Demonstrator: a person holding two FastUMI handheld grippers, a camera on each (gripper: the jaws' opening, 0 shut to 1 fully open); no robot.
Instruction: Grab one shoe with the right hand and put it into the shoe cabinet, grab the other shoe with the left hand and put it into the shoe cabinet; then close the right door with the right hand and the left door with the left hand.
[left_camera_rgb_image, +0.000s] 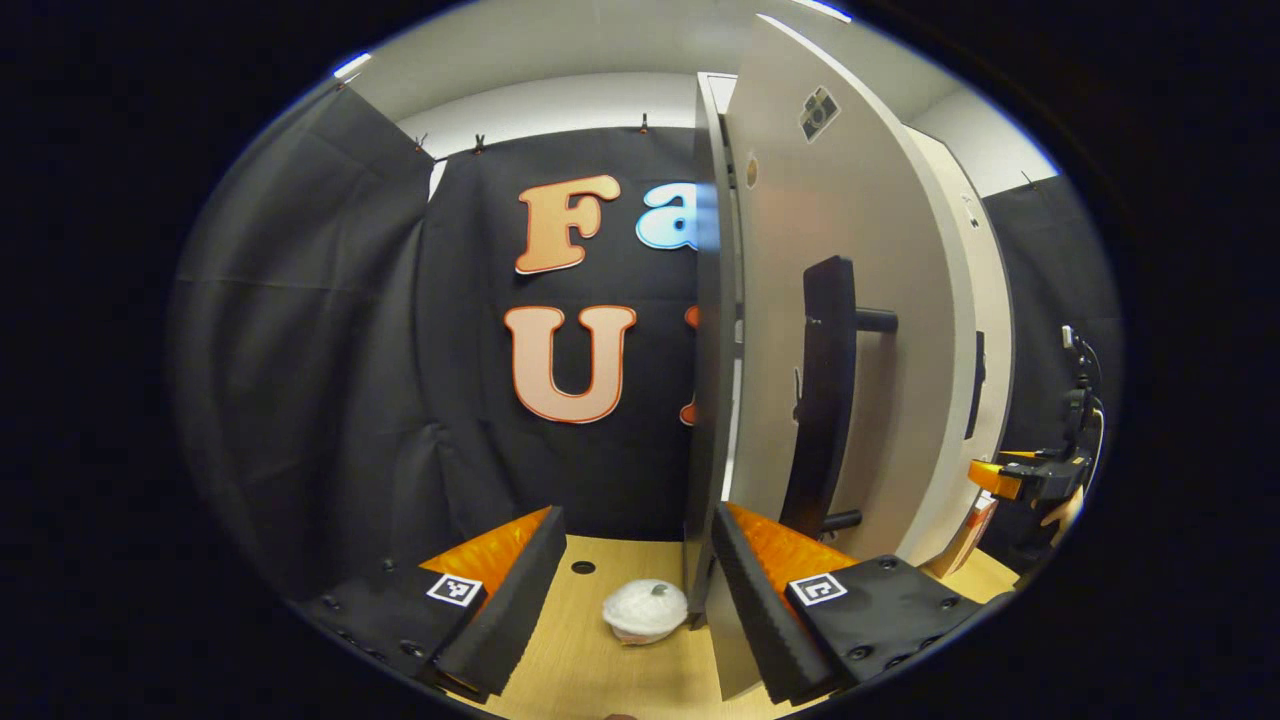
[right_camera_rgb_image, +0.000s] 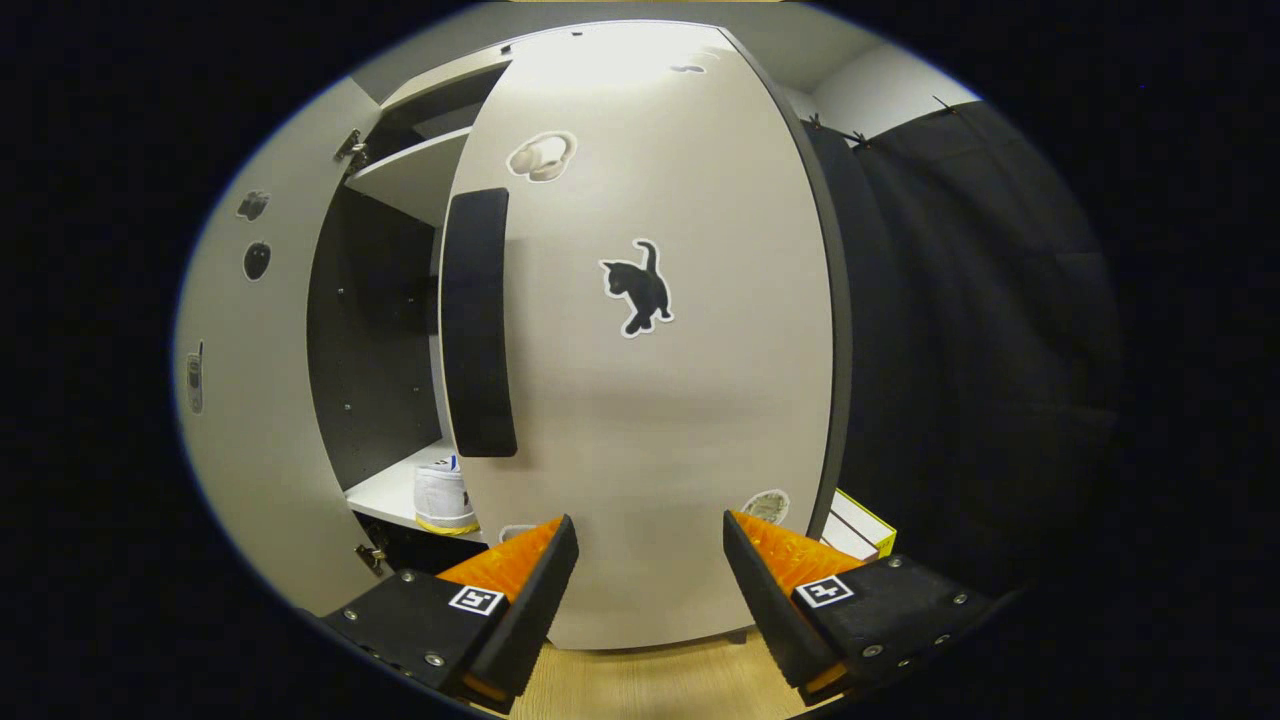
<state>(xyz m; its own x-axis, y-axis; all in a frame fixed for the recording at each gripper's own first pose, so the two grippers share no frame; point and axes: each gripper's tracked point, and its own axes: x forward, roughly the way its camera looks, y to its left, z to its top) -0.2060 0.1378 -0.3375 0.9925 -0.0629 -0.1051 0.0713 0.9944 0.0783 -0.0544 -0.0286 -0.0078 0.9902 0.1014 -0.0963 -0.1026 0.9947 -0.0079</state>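
shoe lies heel-outward on the cabinet shelf; both hand-held grippers, left and right, gape empty.

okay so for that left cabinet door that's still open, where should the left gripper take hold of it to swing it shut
Probably the black bar handle on the left door. It runs upright and stands off the panel on posts, so the open left gripper could close its fingers across the middle from the door's front face. Pushing flat on the panel beside it might also work.
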